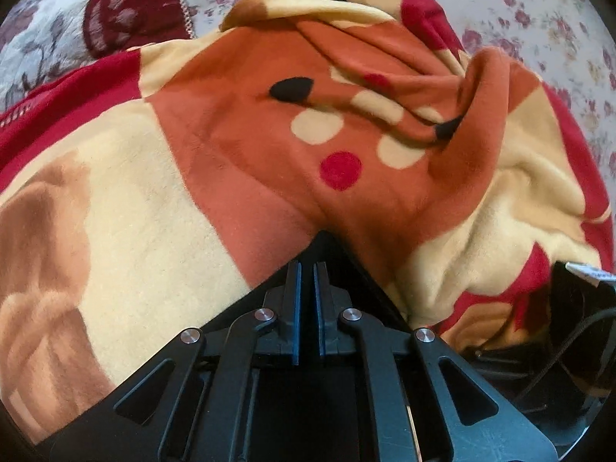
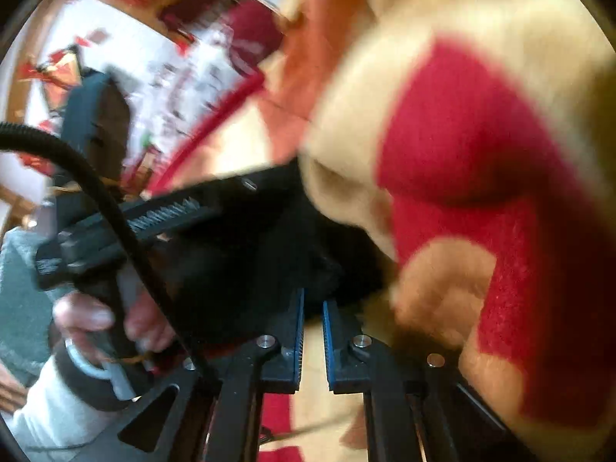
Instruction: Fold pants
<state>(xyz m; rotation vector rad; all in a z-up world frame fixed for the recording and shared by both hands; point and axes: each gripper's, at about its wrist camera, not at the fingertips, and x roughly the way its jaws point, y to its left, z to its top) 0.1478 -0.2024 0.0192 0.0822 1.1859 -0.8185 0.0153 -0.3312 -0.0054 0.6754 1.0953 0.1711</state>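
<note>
Tongs (image 1: 307,269) on the left pinch the pants (image 1: 238,146), level.

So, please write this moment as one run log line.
step: fold pants | left gripper: shut on pants | right gripper: shut, grip on cloth unclear, blurred | pants bunched on floral bedsheet

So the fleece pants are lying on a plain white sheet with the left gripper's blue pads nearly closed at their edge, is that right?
Not quite. The left wrist view shows the sheet is not plain: it is pale with small pink-red flowers. The rest holds: the fleece pants lie on it, and the left gripper has its blue pads nearly closed at their edge.
</note>
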